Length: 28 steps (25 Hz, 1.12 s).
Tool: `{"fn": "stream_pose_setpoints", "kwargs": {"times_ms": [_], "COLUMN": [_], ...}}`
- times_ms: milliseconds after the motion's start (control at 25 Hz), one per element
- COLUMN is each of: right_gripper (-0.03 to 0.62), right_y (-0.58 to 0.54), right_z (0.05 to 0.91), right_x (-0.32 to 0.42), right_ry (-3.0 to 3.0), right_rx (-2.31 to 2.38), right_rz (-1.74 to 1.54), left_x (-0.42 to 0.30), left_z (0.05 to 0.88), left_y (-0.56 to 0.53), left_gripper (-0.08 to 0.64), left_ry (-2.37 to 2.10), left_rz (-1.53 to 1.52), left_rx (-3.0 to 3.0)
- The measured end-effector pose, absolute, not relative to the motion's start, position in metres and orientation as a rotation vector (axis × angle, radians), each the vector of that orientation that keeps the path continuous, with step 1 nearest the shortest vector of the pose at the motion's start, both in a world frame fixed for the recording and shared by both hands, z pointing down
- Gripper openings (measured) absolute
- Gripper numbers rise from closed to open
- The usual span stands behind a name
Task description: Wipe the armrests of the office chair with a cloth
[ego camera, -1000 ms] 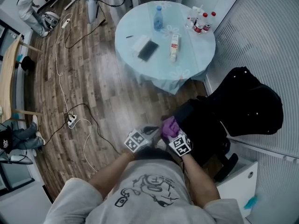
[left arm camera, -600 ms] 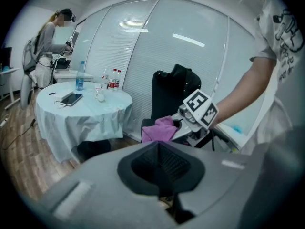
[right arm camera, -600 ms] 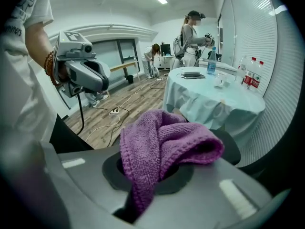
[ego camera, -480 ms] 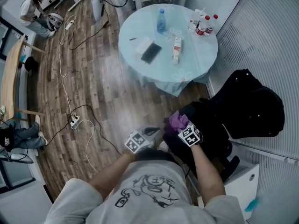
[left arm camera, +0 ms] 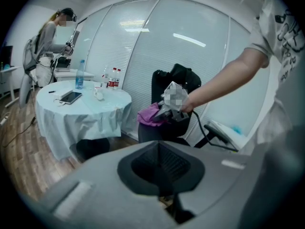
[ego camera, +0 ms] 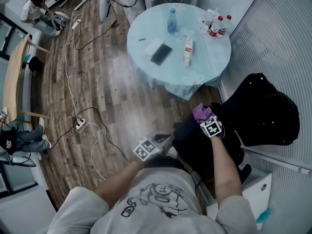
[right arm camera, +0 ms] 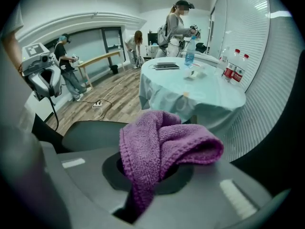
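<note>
The black office chair (ego camera: 265, 112) stands at the right against the blinds, with a dark garment draped over its back. My right gripper (ego camera: 207, 121) is shut on a bunched purple cloth (ego camera: 201, 112) and hovers over the chair's near left side. Seen along its own jaws, that cloth (right arm camera: 162, 142) folds over the right gripper (right arm camera: 152, 173) and hides the fingertips. My left gripper (ego camera: 148, 147) stays close to my body, off the chair, shut and holding nothing. From the left gripper (left arm camera: 161, 171) I see the cloth (left arm camera: 150, 114) and the chair (left arm camera: 176, 82).
A round table (ego camera: 146, 33) in a pale blue cover stands just beyond the chair, with bottles (ego camera: 214, 26) and a tablet (ego camera: 161, 54) on it. Cables and a power strip (ego camera: 78, 126) lie on the wood floor at left. A white cabinet (ego camera: 253, 189) sits behind the chair. A person (ego camera: 36, 4) works far off.
My right gripper has carried the purple cloth forward and to the right, from in front of my chest over to the chair. The left gripper has barely moved.
</note>
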State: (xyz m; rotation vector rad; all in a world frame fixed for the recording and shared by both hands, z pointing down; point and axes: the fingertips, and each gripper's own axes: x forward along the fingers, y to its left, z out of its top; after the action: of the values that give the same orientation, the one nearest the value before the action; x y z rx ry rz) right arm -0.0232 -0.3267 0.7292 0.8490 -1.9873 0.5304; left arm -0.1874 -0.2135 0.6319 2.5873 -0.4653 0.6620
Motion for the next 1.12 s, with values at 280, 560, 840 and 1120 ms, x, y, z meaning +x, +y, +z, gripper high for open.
{"fn": "stream_pose_setpoints", "kwargs": {"times_ms": [280,560,840,1120], "right_gripper": [0.031,0.028,0.026,0.027], "right_y": [-0.345,-0.337,-0.298,-0.248], "right_z": [0.730,0.729,0.722,0.712], "right_x": [-0.003,-0.011,-0.049,-0.106], "right_ry": [-1.949,-1.965,-2.041,-2.134], "right_rx": [0.862,0.945,0.942,0.872], "right_rz": [0.511,0.534,0.505,0.456], "left_x": [-0.194,-0.194,-0.194,-0.193], "left_z": [0.632,0.636,0.633,0.634], "left_y": [-0.213,-0.210,-0.210,-0.209], "left_gripper": [0.002,0.002,0.002,0.002], "left_ry": [-0.490,-0.498,-0.502,-0.502], "left_rz": [0.667,0.665,0.655,0.655], "left_rx": [2.576,2.572,2.576,2.581]}}
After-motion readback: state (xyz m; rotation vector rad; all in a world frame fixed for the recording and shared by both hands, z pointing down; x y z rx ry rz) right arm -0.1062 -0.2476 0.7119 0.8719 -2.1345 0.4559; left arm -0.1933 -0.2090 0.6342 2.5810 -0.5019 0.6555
